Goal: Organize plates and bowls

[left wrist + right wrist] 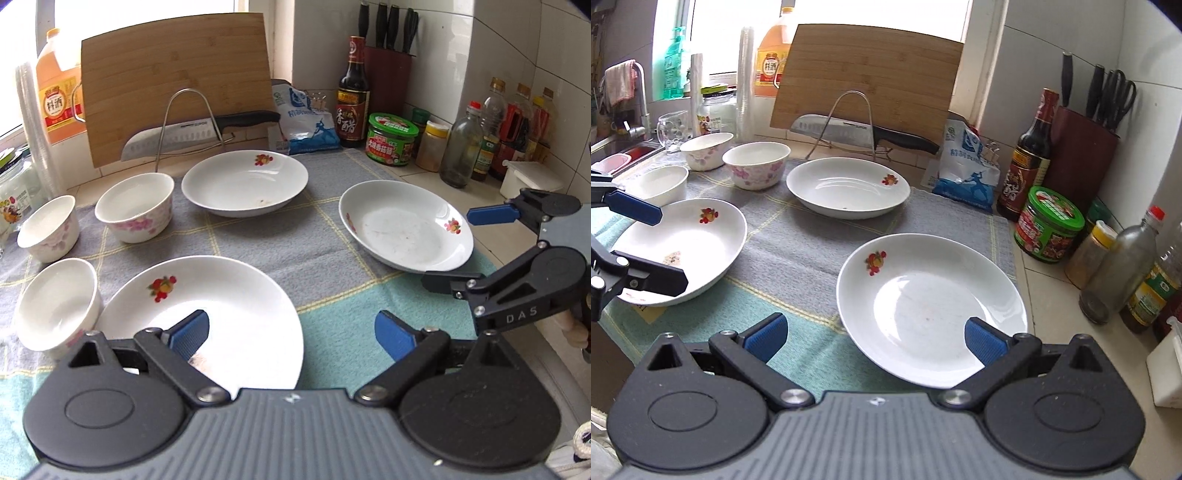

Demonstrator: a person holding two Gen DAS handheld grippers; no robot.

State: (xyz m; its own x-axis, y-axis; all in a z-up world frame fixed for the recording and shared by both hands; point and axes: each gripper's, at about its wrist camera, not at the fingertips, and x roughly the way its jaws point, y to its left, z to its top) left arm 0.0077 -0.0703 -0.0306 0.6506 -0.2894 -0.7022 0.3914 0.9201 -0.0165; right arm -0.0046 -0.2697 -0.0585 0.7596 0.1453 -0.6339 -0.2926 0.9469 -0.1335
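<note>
The left gripper hangs with its jaws spread wide and nothing clamped between them; its left blue pad sits over the bowl of the near plate, though whether it touches the china cannot be told, and its right pad is over the cloth. That plate is white, shallow and round, with a small red-and-yellow fruit print near the rim, and lies at the front left of the checked cloth that covers the desk.

The right gripper is likewise spread apart and grips nothing. Its right pad is over the near edge of the right plate, a white dish of the same pattern with faint smears in its middle; it lies at the front right of the cloth. In the left wrist view this gripper's fingers bracket that plate's right rim, one above and one below.

A third matching plate lies at the back of the cloth, apart from the other two. Three white bowls with pink flower prints stand to the left: one just left of the back plate, one further left, and one touching or just beside the near plate's left rim.

Behind them a knife rests in a wire rack before a wooden cutting board.
</note>
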